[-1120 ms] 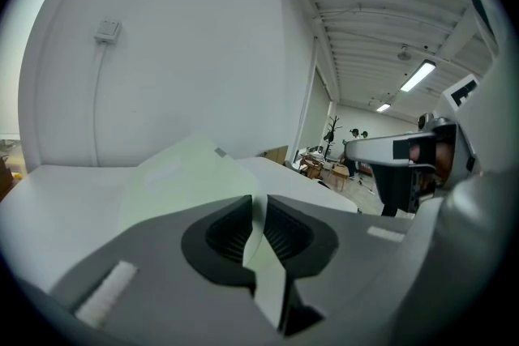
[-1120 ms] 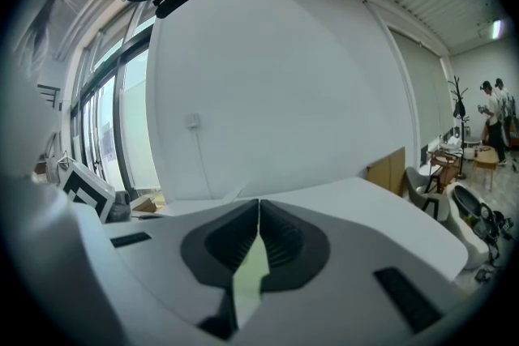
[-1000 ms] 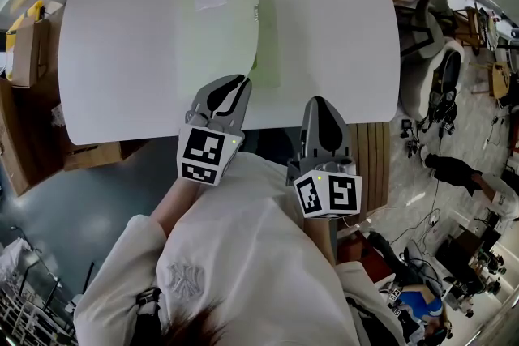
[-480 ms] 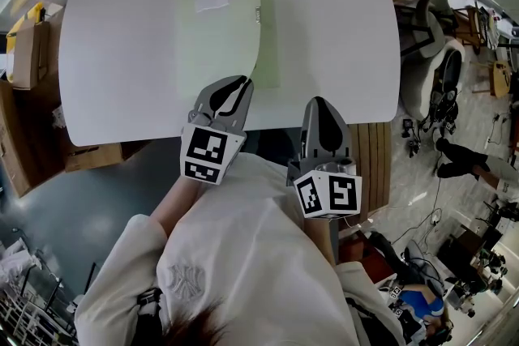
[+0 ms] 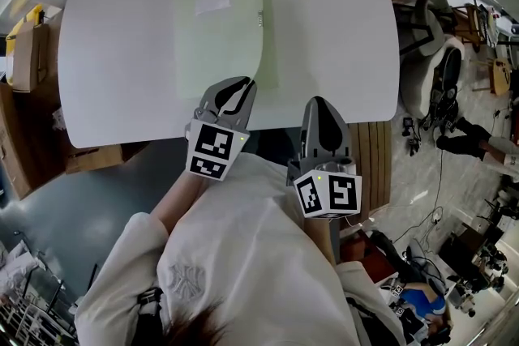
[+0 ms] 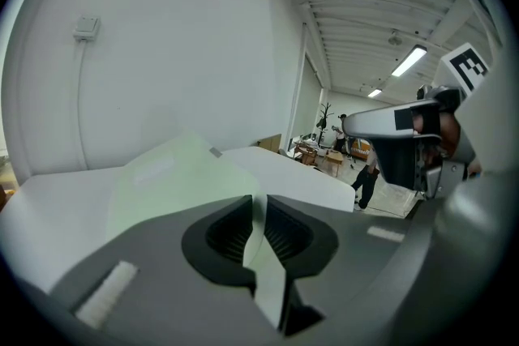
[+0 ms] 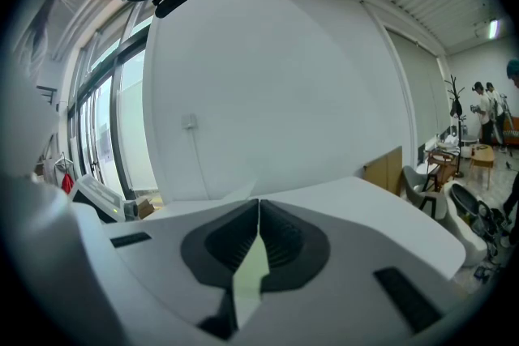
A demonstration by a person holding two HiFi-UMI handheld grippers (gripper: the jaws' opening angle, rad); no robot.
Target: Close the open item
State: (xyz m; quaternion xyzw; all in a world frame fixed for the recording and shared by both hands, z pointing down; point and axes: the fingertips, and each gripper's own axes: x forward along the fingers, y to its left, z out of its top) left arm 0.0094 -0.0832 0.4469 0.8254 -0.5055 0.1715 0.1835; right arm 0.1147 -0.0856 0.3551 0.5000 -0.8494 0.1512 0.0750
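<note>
Folder: I see the pale green folder (image 5: 219,32) lying nearly flat on the white table (image 5: 332,28), left of centre.
Left gripper: on my left gripper (image 5: 240,85) the jaws are almost together, pinching the folder's near right corner.
Right gripper: my right gripper (image 5: 322,105) has its jaws closed on nothing, at the table's near edge, right of the folder and apart from it.

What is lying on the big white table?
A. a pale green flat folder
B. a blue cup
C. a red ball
A: a pale green flat folder lies on the big white table; no ball or cup shows there.
</note>
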